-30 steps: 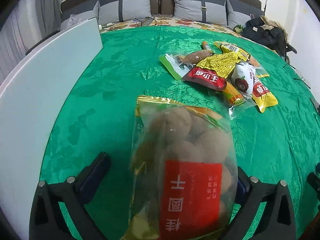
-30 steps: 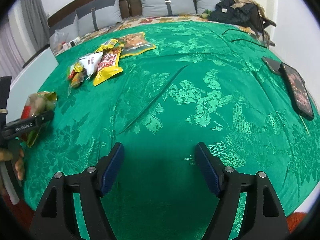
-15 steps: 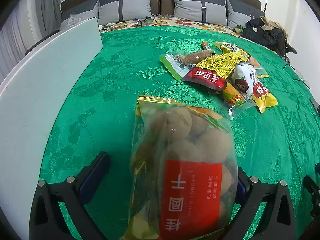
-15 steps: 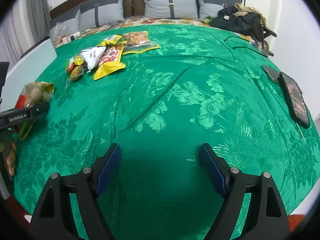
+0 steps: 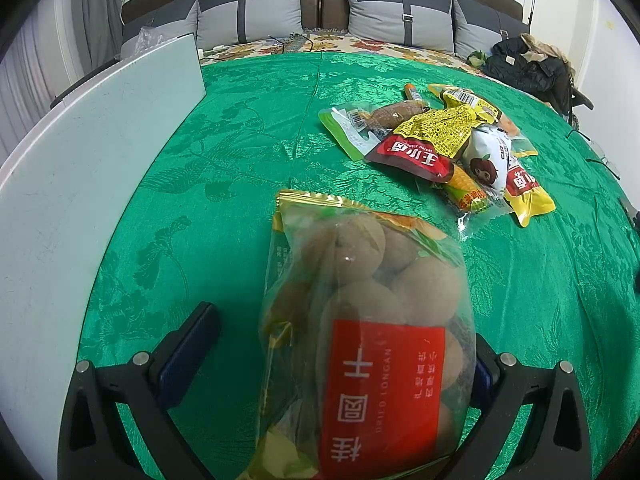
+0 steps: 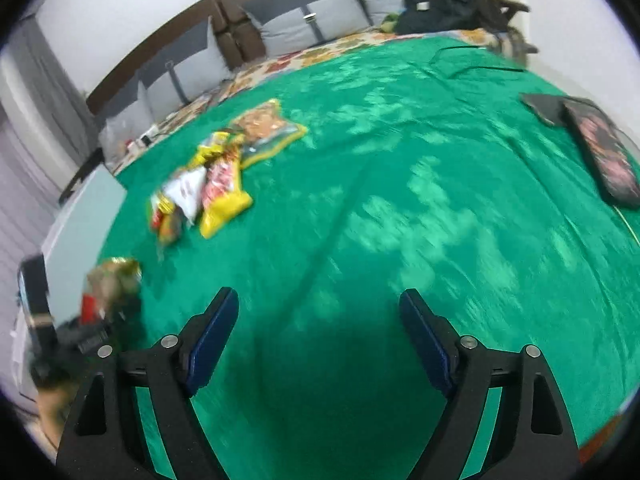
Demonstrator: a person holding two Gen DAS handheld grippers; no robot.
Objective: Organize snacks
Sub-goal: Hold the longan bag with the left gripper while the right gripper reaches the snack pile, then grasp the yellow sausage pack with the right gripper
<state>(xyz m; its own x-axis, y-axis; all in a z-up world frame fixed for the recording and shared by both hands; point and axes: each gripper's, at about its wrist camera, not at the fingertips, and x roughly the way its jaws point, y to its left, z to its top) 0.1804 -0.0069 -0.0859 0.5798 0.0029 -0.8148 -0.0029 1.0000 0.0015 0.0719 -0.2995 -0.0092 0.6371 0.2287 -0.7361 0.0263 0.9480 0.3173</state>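
Observation:
A clear bag of dried longans with a red label [image 5: 368, 320] lies between the wide-apart fingers of my left gripper [image 5: 340, 344]; the left finger stands clear of the bag, so the gripper is open. The bag also shows blurred in the right wrist view [image 6: 110, 288]. A pile of snack packets [image 5: 440, 144] lies farther back on the green cloth; it also shows in the right wrist view [image 6: 208, 184]. My right gripper [image 6: 318, 320] is open and empty above the cloth.
A white board [image 5: 80, 168] runs along the left edge of the green cloth [image 5: 248, 128]. A phone and a dark flat item [image 6: 600, 152] lie at the right. Pillows [image 5: 400, 12] and a dark jacket [image 5: 528, 64] are at the back.
The right gripper's view has swung and tilted, now blurred with motion. The left gripper and the longan bag have barely moved.

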